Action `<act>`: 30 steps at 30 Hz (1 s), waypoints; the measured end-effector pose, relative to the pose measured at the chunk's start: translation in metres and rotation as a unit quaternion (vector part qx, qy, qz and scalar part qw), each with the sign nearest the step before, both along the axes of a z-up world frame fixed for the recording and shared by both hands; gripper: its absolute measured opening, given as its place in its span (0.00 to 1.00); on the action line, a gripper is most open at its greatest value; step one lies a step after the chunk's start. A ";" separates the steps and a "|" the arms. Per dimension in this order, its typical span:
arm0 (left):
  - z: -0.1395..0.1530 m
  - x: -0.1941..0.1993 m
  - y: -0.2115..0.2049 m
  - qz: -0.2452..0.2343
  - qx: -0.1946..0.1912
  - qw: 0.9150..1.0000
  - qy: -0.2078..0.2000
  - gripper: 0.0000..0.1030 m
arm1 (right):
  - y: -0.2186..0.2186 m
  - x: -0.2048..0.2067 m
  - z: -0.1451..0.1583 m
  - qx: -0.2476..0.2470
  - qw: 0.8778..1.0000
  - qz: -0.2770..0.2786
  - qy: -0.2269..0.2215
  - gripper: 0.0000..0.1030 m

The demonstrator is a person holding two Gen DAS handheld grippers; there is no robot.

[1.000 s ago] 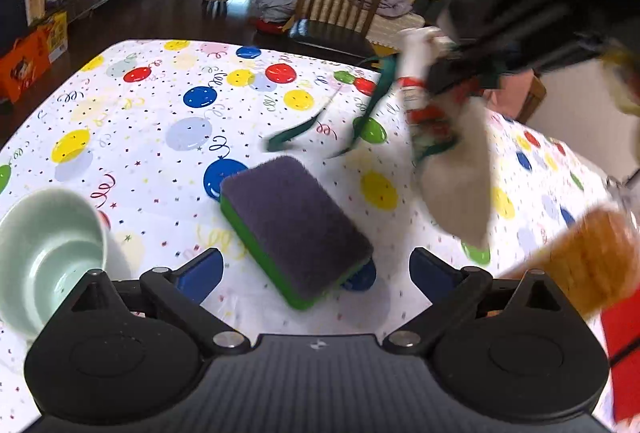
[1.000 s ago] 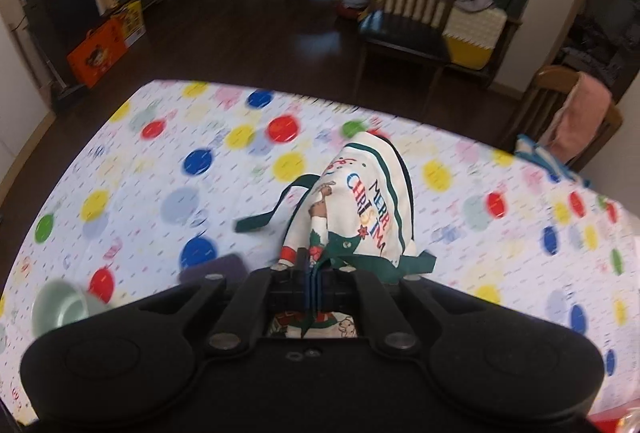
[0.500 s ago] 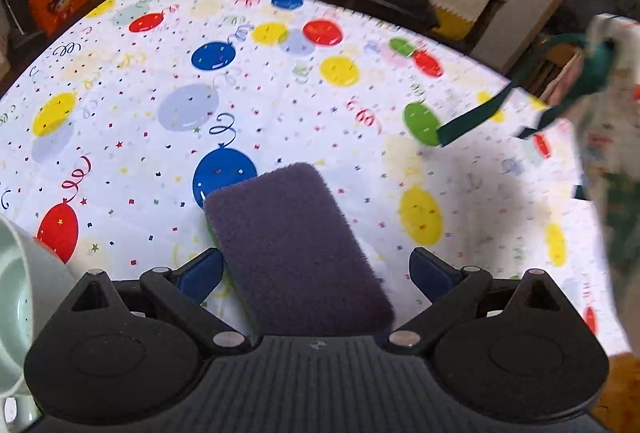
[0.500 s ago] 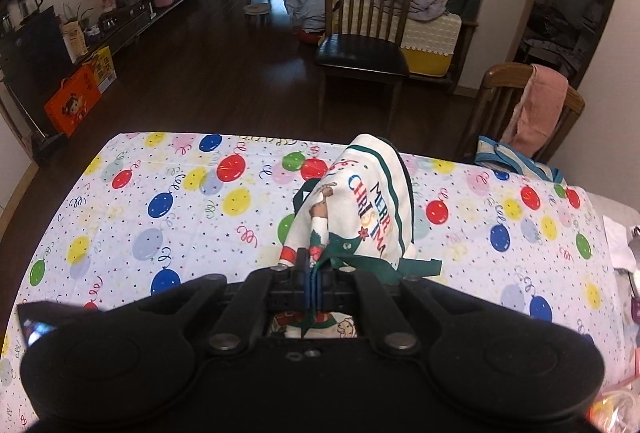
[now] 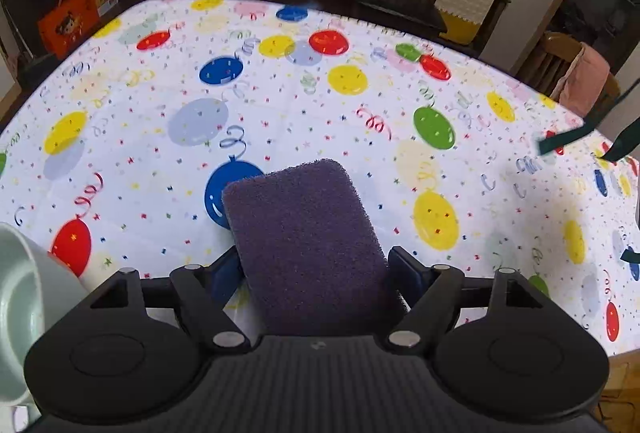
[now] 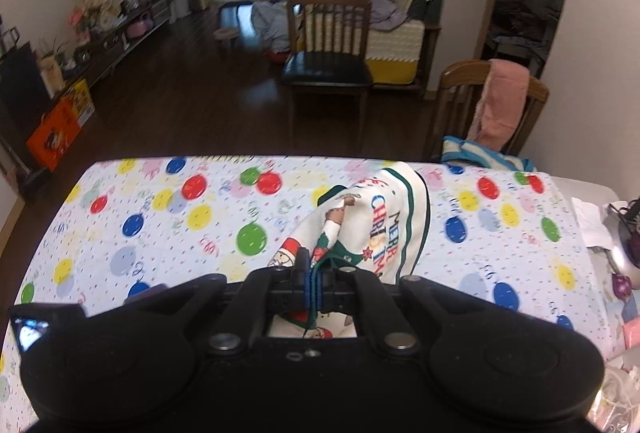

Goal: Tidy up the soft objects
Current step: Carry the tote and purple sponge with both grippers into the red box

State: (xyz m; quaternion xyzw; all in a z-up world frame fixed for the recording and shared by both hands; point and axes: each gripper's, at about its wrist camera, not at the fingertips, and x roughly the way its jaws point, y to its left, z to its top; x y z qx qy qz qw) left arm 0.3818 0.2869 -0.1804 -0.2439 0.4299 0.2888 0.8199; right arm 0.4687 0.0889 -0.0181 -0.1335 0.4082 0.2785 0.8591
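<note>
The tabletop (image 5: 280,105), wearing its white cloth printed with coloured balloons, is filling both views. Hanging from the right gripper (image 6: 310,283), whose jaws are clamped tight on dark green cord, is the cream Christmas drawstring bag with green trim (image 6: 384,229), dangling at centre frame; its green ribbon tails (image 5: 568,139) are showing at the right edge of the left wrist view. The dark purple rectangular scouring sponge (image 5: 308,245) is lying at lower centre, directly between the blue pads of the left gripper (image 5: 316,271), its long axis running up the frame along the fingers. Those jaws are closing, and I cannot tell whether the pads are touching its sides. A second ago the sponge was lying ahead of wide-open jaws, angled, with the bag hanging closer in.
</note>
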 end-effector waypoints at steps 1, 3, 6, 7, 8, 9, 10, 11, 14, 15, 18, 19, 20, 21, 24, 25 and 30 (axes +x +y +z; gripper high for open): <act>0.004 -0.002 -0.001 -0.004 0.004 1.000 -0.002 0.76 | -0.005 0.002 0.003 0.004 1.000 -0.005 -0.002 0.02; 0.014 -0.005 -0.005 -0.014 0.009 1.000 -0.009 0.76 | -0.017 0.005 0.010 0.011 1.000 -0.013 -0.005 0.02; 0.034 -0.013 -0.012 -0.037 0.022 0.999 -0.022 0.76 | -0.038 0.010 0.021 0.020 0.999 -0.024 -0.010 0.02; 0.042 -0.016 -0.014 -0.045 0.026 0.998 -0.026 0.76 | -0.046 0.010 0.025 0.023 0.999 -0.027 -0.013 0.02; 0.049 -0.020 -0.017 -0.051 0.028 0.998 -0.030 0.76 | -0.054 0.010 0.029 0.025 0.999 -0.029 -0.015 0.02; 0.057 -0.023 -0.019 -0.057 0.026 0.997 -0.035 0.76 | -0.062 0.011 0.032 0.028 0.999 -0.032 -0.016 0.02; 0.066 -0.028 -0.021 -0.065 0.020 0.997 -0.040 0.76 | -0.071 0.011 0.036 0.031 0.999 -0.033 -0.017 0.02; 0.074 -0.032 -0.024 -0.074 0.017 0.996 -0.046 0.76 | -0.079 0.010 0.039 0.032 0.999 -0.033 -0.018 0.02; 0.100 -0.045 -0.034 -0.104 0.020 0.993 -0.055 0.76 | -0.105 0.004 0.050 0.034 0.999 -0.025 -0.025 0.01; 0.108 -0.049 -0.038 -0.112 0.022 0.992 -0.059 0.76 | -0.114 0.002 0.054 0.035 0.999 -0.022 -0.026 0.02; 0.131 -0.061 -0.050 -0.138 0.020 0.988 -0.074 0.76 | -0.142 -0.007 0.064 0.041 0.999 -0.014 -0.029 0.01; 0.139 -0.065 -0.056 -0.145 0.024 0.986 -0.080 0.76 | -0.153 -0.009 0.068 0.044 0.999 -0.012 -0.029 0.01; 0.146 -0.069 -0.062 -0.154 0.029 0.984 -0.082 0.76 | -0.164 -0.012 0.072 0.048 0.998 -0.011 -0.029 0.02; 0.153 -0.071 -0.068 -0.162 0.029 0.983 -0.086 0.76 | -0.175 -0.016 0.075 0.051 0.998 -0.011 -0.029 0.02; 0.172 -0.077 -0.086 -0.181 0.014 0.978 -0.101 0.76 | -0.207 -0.025 0.087 0.059 0.998 -0.012 -0.035 0.02; 0.179 -0.077 -0.093 -0.188 0.014 0.976 -0.106 0.76 | -0.218 -0.028 0.091 0.063 0.997 -0.013 -0.036 0.02; 0.215 -0.075 -0.137 -0.234 0.020 0.963 -0.132 0.76 | -0.268 -0.037 0.108 0.070 0.997 -0.010 -0.042 0.02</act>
